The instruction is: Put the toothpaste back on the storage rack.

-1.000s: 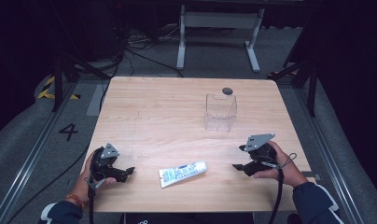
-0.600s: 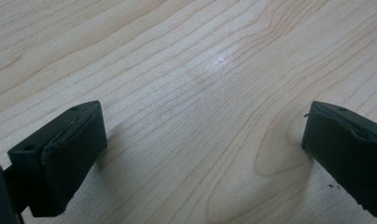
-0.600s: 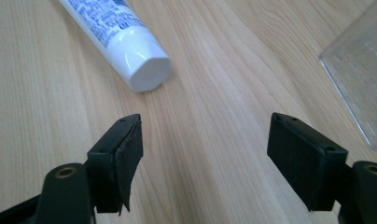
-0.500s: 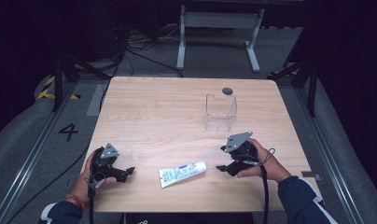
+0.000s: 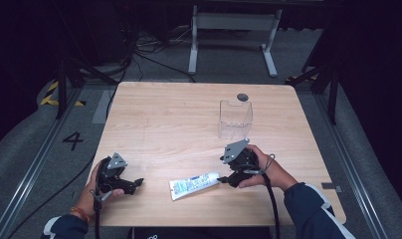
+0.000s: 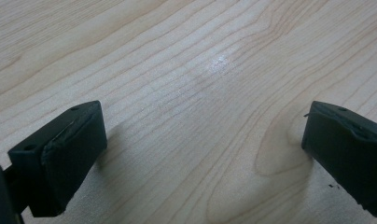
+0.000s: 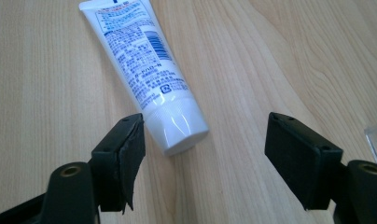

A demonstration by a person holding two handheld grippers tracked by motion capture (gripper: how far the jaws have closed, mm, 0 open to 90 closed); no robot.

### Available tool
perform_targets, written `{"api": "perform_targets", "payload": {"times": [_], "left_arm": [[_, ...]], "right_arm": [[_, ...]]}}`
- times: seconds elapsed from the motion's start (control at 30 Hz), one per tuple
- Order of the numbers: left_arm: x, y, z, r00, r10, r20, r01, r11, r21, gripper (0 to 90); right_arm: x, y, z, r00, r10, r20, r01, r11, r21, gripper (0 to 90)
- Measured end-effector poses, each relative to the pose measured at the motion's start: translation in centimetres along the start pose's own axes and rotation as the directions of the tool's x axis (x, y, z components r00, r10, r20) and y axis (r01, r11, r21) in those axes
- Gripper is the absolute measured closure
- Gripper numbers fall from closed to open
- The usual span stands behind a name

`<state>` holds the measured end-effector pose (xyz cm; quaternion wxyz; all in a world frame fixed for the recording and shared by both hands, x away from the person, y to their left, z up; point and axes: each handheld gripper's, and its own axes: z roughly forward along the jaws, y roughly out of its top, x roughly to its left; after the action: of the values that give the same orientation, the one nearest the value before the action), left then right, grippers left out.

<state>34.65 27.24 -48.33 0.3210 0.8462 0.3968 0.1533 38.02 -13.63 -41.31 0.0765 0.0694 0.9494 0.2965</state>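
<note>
Tube [image 7: 144, 70] is lying flat near table [image 5: 154, 119] front edge, cap toward right gripper [image 7: 203, 154], whose wide jaws have been narrowing w/ cap between, not touching. Prob light, soft, slick; gripping stiff cap end looks safest. Left gripper [image 6: 200, 154] is gaping, empty.

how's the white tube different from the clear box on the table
The white tube lies flat on its side near the table's front edge; the clear box stands upright farther back. The tube is opaque with blue print; the box is see-through and plain. The tube's cap end sits at the open right gripper, not yet clamped; the box has no gripper at it. Both rest on the same wooden table.
</note>
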Motion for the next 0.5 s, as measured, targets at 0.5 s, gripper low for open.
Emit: {"api": "perform_targets", "payload": {"times": [0.5], "left_arm": [[0.0,0.0,0.0,1.0,0.001,0.0,-0.001,1.0,0.0,0.4]], "right_arm": [[1.2,2.9,3.4,0.9912,-0.092,-0.096,0.097,0.994,0.05,30.3]]}}
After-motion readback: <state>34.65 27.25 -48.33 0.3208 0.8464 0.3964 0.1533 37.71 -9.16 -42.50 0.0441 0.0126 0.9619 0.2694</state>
